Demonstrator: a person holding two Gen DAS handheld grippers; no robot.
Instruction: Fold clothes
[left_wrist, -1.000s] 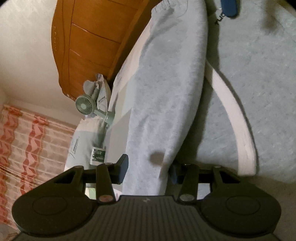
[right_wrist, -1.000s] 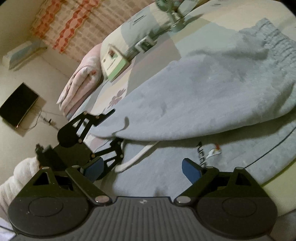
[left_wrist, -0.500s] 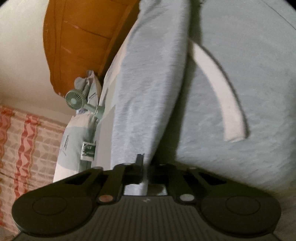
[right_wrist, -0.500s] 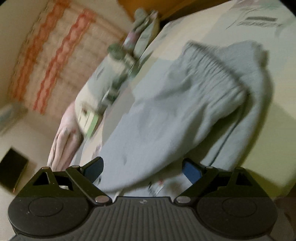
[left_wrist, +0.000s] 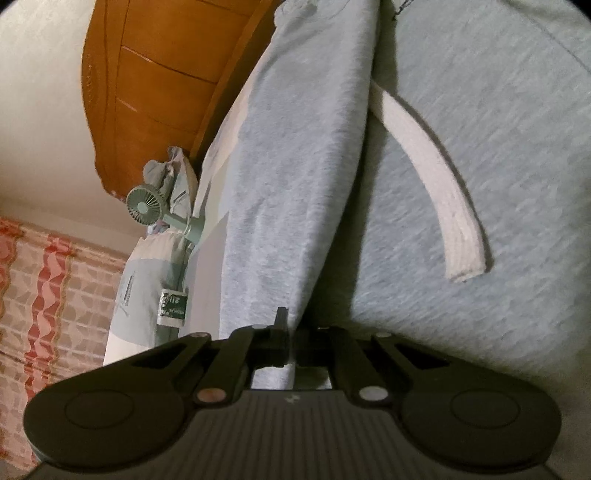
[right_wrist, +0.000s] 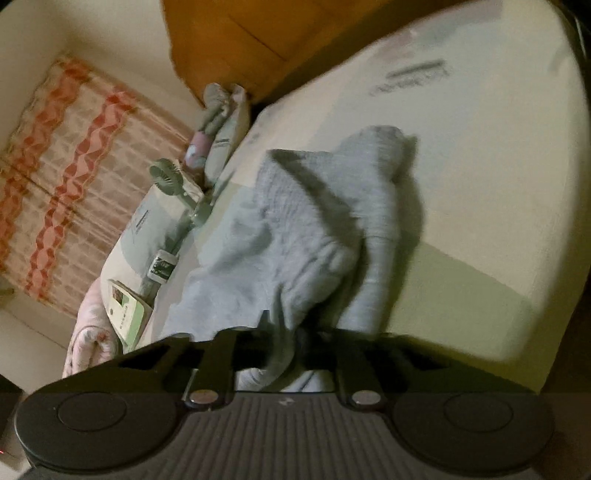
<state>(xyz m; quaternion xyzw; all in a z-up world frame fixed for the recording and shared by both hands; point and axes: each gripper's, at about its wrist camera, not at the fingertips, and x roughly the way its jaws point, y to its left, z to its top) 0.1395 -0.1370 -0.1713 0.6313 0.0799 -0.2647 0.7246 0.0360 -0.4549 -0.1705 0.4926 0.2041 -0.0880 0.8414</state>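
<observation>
Between both tongs, left tongs (left_wrist: 291, 343) and right tongs (right_wrist: 286, 349), each clenched on soft, limp grey sweatpants (right_wrist: 295, 221): light, floppy, best pinched at edges.

Left black two-finger gripper (left_wrist: 290, 341) clamped tight on pale grey-blue fleece sweatpants (left_wrist: 295, 155), right black two-finger gripper (right_wrist: 286, 345) likewise pinching them

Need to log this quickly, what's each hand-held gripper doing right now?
Left hand-held gripper: closed, pinching the grey sweatpants.
Right hand-held gripper: closed, gripping the same grey sweatpants.
</observation>
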